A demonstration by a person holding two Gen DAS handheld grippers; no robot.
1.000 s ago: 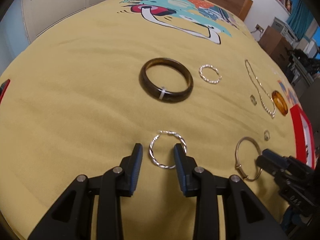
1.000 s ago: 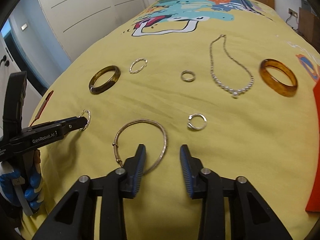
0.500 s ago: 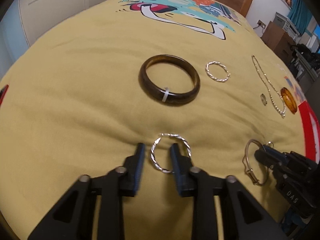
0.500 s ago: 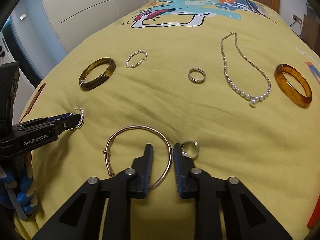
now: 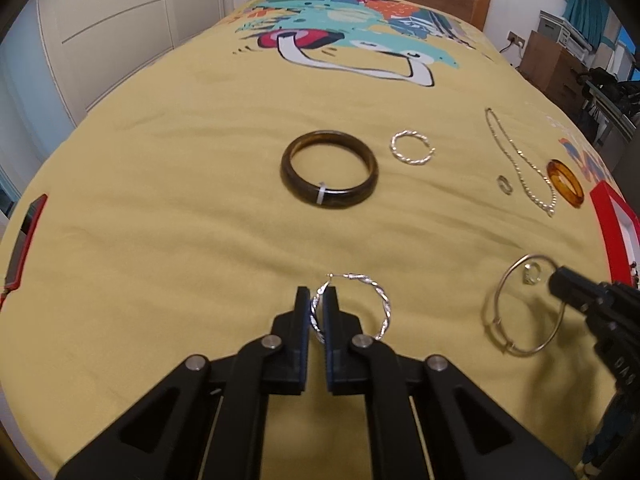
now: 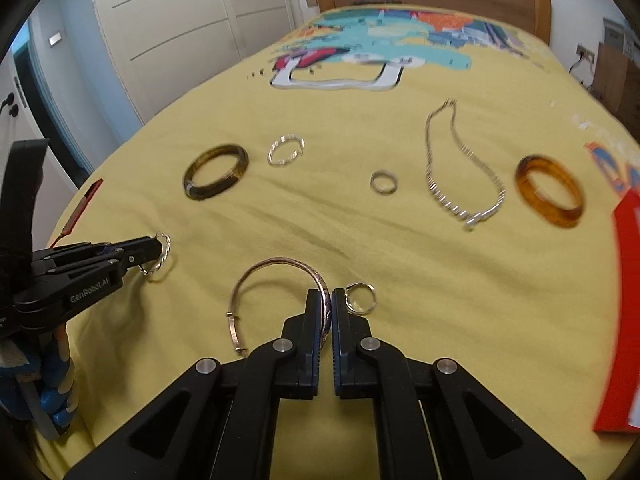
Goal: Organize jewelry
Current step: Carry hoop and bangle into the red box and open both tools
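Jewelry lies spread on the yellow bedspread [image 5: 160, 200]. Right gripper [image 6: 325, 304]: jaws clamped on the thin metal bangle [image 6: 276, 266], a small ring [image 6: 360, 298] just beside. Left gripper [image 5: 316, 304]: jaws clamped on the twisted silver hoop [image 5: 380, 304].

Our left gripper [image 5: 317, 312] sits at the bottom centre of the left wrist view, both black arms reaching up from the lower edge, its blue-padded fingers [image 5: 303, 312] drawn together and pinching a twisted silver hoop [image 5: 378, 304] by its left side. In the right wrist view it enters from the lower left, pointing right. Our right gripper [image 6: 326, 312] fills the bottom centre of its own view, fingers [image 6: 314, 312] closed on the rim of a thin bangle [image 6: 280, 266]. It appears at the right edge of the left wrist view, tip pointing left.
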